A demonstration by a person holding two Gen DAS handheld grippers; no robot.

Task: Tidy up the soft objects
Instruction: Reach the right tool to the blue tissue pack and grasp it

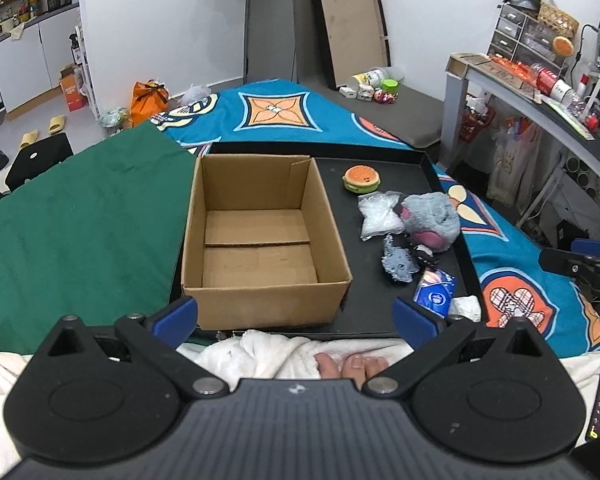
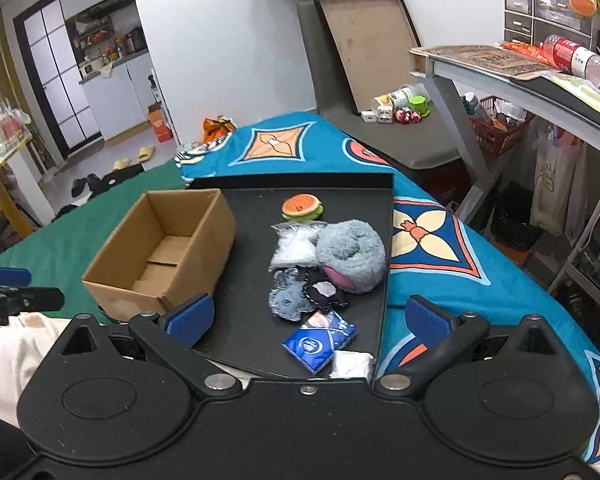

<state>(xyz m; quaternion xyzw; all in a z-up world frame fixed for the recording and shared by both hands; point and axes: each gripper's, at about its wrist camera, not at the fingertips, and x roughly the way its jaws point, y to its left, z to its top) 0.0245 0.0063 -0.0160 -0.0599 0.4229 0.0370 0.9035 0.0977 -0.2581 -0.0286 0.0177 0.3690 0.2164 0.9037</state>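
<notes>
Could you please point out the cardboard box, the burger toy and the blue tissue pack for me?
cardboard box (image 1: 260,240): left wrist view, inner floor.
burger toy (image 2: 301,207): right wrist view, orange top.
blue tissue pack (image 2: 320,340): right wrist view, wrapper's middle.

Both wrist views look down, forward, sharing the black tray (image 1: 440,168) and cardboard box (image 2: 112,280).

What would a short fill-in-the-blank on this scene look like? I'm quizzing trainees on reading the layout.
1. The cardboard box holds ____.
2. The burger toy lies on the black ____.
3. The blue tissue pack lies nearer the camera than the grey ____ toy.
4. Both the left claw and the right claw are ____.

Missing words: nothing; tray; plush; open
</notes>
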